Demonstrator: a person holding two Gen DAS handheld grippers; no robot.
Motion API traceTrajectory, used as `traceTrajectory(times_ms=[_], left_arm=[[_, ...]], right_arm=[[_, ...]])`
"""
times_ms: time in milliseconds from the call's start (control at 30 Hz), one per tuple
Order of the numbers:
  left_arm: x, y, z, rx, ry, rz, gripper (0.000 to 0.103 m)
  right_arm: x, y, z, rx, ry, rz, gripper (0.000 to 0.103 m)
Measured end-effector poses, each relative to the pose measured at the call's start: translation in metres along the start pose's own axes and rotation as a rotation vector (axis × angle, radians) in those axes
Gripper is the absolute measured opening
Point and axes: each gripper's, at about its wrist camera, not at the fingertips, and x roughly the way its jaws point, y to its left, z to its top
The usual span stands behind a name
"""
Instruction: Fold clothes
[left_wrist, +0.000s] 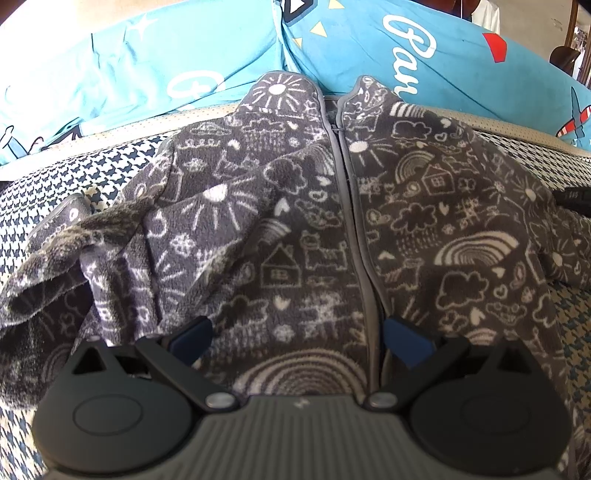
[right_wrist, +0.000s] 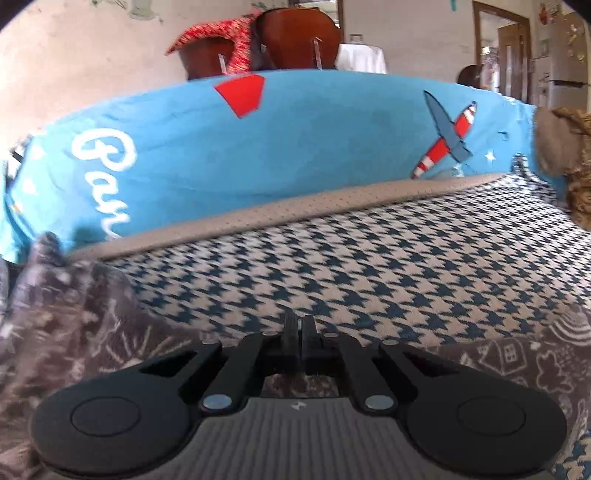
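A dark grey fleece jacket (left_wrist: 332, 206) with white doodle prints lies front up on the houndstooth bed cover, its zip closed and its collar toward the pillows. Its left sleeve (left_wrist: 74, 251) is bunched up. My left gripper (left_wrist: 297, 336) hovers open over the lower front, its blue pads (left_wrist: 192, 334) wide apart and beside the zip. In the right wrist view my right gripper (right_wrist: 299, 319) has its fingers pressed together at the far edge of the jacket (right_wrist: 74, 332). Fleece lies on both sides and under the fingers. The pinch itself is hidden.
Blue printed pillows (left_wrist: 424, 48) (right_wrist: 295, 147) line the far side of the bed. The houndstooth cover (right_wrist: 369, 266) stretches beyond the jacket to the right. A brown furry thing (right_wrist: 569, 155) sits at the far right. Wooden chairs (right_wrist: 280, 40) stand behind the bed.
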Motion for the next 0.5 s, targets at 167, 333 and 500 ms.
traceTrajectory(times_ms=[167,333,500], left_arm=[[-0.006,0.004,-0.001,-0.001,-0.014,-0.002,0.103],[-0.016,0.01,-0.001,-0.025,-0.048,-0.001,0.103],[-0.029,0.015,-0.002,-0.022,-0.087,0.01,0.103]], right_arm=[[-0.004,0.006,0.006,0.012,0.015,-0.043,0.007],[-0.023,0.017,0.009,0.0,-0.01,-0.012,0.019],[-0.048,0.031,0.011,0.033,0.006,0.085,0.029]])
